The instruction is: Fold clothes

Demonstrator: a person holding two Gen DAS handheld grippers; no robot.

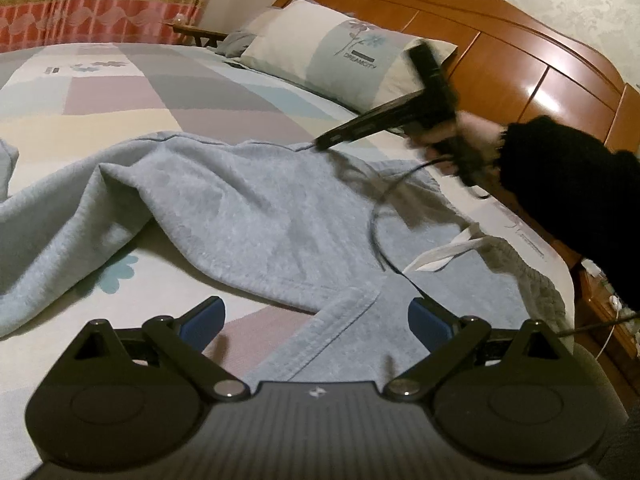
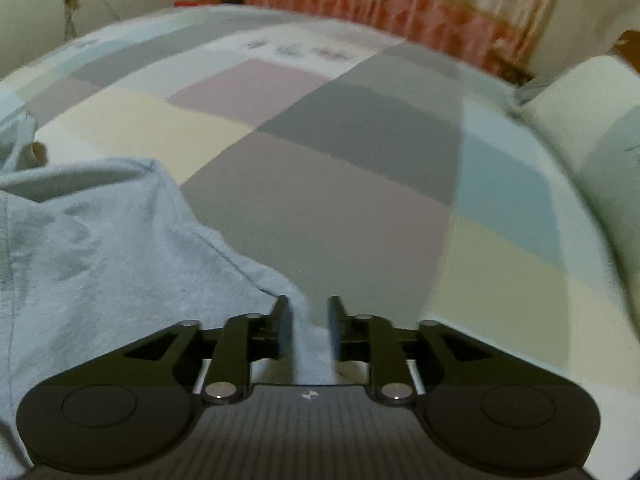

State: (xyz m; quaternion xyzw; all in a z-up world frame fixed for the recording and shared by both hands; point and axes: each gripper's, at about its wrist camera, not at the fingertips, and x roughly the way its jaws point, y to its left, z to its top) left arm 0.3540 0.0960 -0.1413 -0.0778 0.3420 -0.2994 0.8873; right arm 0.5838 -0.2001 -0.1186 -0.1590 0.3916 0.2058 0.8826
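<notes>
**Right gripper at the trousers' edge, left gripper spread wide**

Right gripper [image 2: 309,328] had its jaws a narrow gap apart, with a fold of the pale blue fleece trousers [image 2: 104,248] lying between them; whether the pads pressed the cloth could not be told. Left gripper [image 1: 316,320] hung with jaws wide, holding nothing, above a seamed edge of the trousers [image 1: 240,216]. That garment sprawled rumpled across the near side of the patchwork bed sheet [image 1: 132,92], its white drawstring [image 1: 444,252] toward the headboard edge. A pillow [image 1: 340,52] leaned against the wooden headboard [image 1: 520,60]. A black sleeve [image 1: 568,184] reached in from the right.
</notes>
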